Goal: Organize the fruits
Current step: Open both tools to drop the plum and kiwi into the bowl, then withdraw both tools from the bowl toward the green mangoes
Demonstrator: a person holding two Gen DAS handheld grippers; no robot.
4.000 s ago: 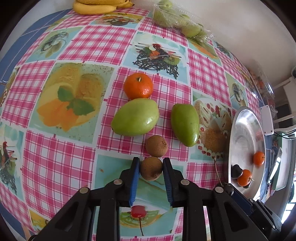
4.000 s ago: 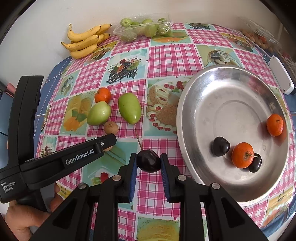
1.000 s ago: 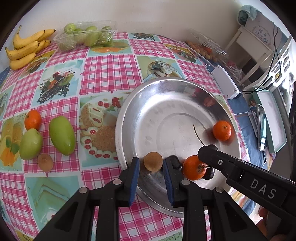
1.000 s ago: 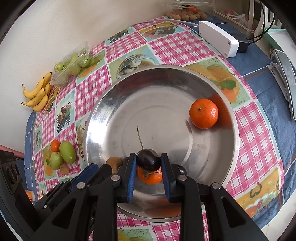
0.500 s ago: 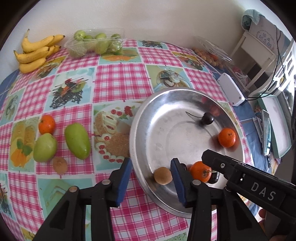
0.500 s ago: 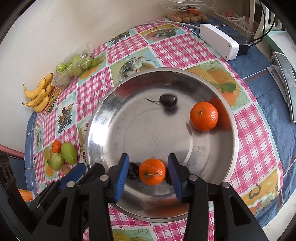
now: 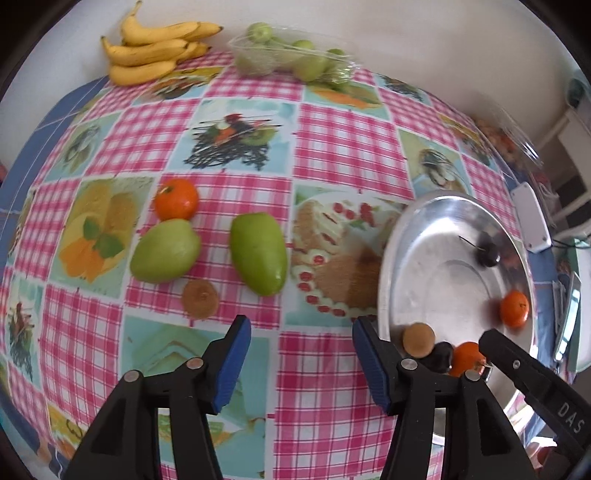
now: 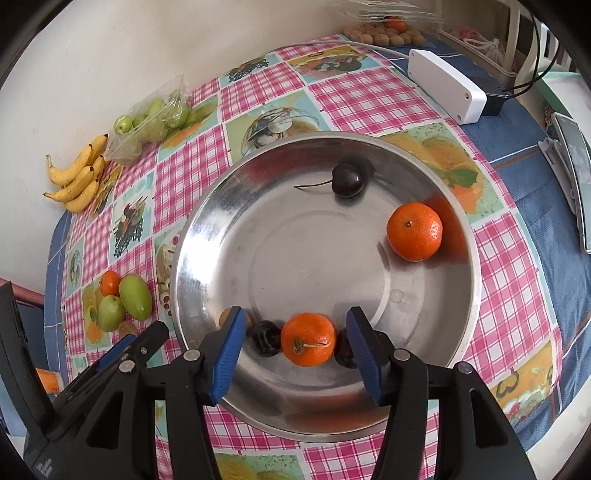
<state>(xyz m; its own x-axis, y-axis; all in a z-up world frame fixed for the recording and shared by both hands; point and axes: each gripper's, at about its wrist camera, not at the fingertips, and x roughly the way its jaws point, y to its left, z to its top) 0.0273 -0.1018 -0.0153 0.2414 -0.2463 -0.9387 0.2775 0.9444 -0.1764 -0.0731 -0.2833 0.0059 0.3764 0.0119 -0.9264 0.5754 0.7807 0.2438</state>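
My left gripper (image 7: 300, 328) hangs over the checked tablecloth just left of the steel bowl (image 7: 388, 258); its jaws are opening with nothing between them. A brown kiwi (image 7: 418, 339) lies inside the bowl's near rim. On the cloth lie another kiwi (image 7: 200, 298), two green mangoes (image 7: 166, 251) (image 7: 258, 258) and a tangerine (image 7: 176, 199). My right gripper (image 8: 295, 321) is above the bowl (image 8: 184, 258), jaws opening. Below them a tangerine (image 8: 308, 343) rests untouched between two dark fruits (image 8: 264, 341). A stemmed cherry (image 8: 347, 179) and a second tangerine (image 8: 414, 230) lie farther in.
Bananas (image 7: 151, 48) and a bag of small green fruits (image 7: 295, 59) lie along the far wall. A white box (image 8: 447, 86), a clear tray of nuts (image 8: 388, 33) and a phone (image 8: 576, 173) sit right of the bowl, near the table's edge.
Both grippers have opened. The kiwi dropped into the bowl and the cherry rolled to its far side. My left gripper swung left, off the bowl and over the cloth.
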